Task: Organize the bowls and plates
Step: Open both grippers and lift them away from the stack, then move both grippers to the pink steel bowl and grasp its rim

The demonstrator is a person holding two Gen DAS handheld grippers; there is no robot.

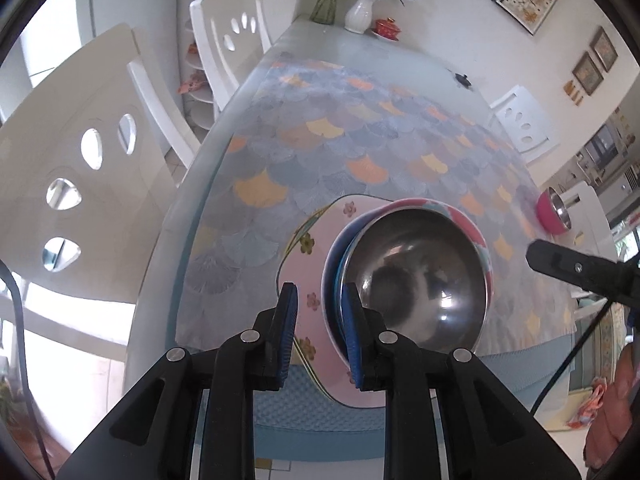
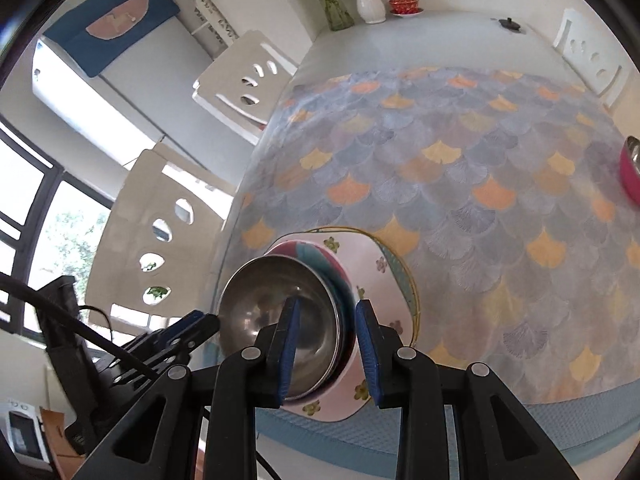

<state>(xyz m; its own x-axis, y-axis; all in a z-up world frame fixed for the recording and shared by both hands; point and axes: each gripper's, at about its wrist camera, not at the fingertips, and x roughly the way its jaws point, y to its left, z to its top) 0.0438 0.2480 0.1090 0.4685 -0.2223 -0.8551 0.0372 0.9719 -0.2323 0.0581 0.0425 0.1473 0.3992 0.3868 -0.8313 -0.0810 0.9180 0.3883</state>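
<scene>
Both tools, left tool (image 1: 320, 334) and right tool (image 2: 328, 346), straddle opposite rims of the bowl stack (image 1: 416, 276) unclenched, seemingly to steady it on the plate (image 1: 308, 264).

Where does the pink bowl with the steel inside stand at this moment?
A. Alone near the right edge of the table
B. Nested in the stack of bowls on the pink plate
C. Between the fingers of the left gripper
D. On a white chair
A: the pink bowl stands by itself on the tablecloth at the right edge, far from the stack of bowls on the pink plate.
</scene>
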